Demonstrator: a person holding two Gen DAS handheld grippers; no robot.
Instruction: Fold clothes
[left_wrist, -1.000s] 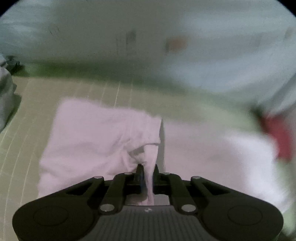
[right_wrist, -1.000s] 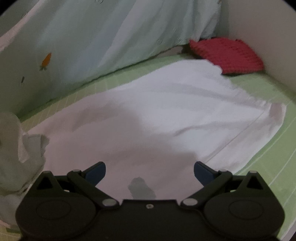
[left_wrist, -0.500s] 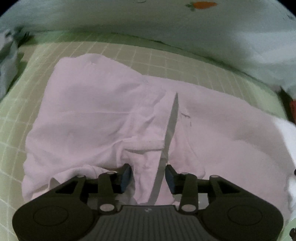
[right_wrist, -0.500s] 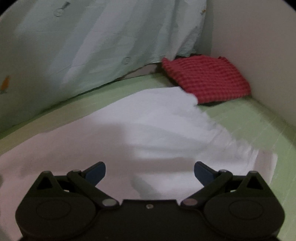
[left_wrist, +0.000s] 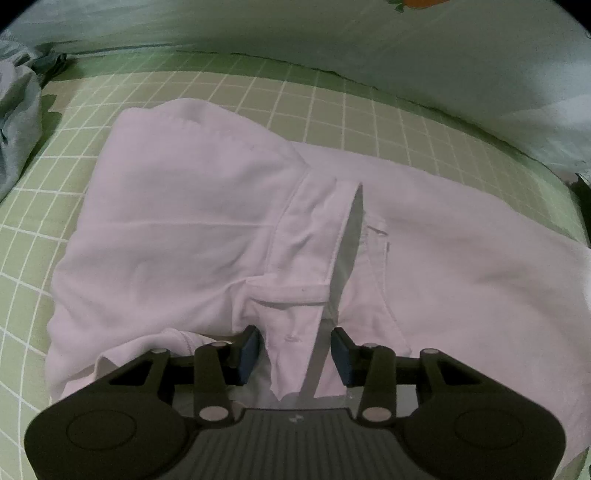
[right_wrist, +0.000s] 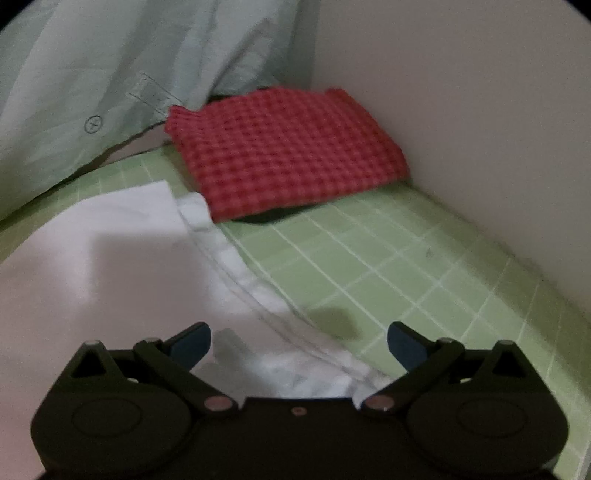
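**Inspector:** Shirt, pale pink, lies spread on the green checked bed sheet. One portion is folded over onto the body of the garment, with a cuff or placket strip standing up along the fold line.

**Clerk:** And the left gripper?

**Inspector:** Jaws apart, blue pads either side of the loose strip of fabric, holding nothing. The strip passes between the pads; whether it touches them I cannot tell.

**Clerk:** Right gripper?

**Inspector:** Jaws spread wide, empty. It hangs over the shirt's hem, which runs diagonally across the sheet toward the far corner of the bed.

**Clerk:** Other items?

**Inspector:** A folded red checked cloth sits in the far corner against the wall, its near edge just beside the hem, possibly overlapping it. A light green quilt is bunched along the far edge. Grey fabric lies at the sheet's left edge in the left wrist view.
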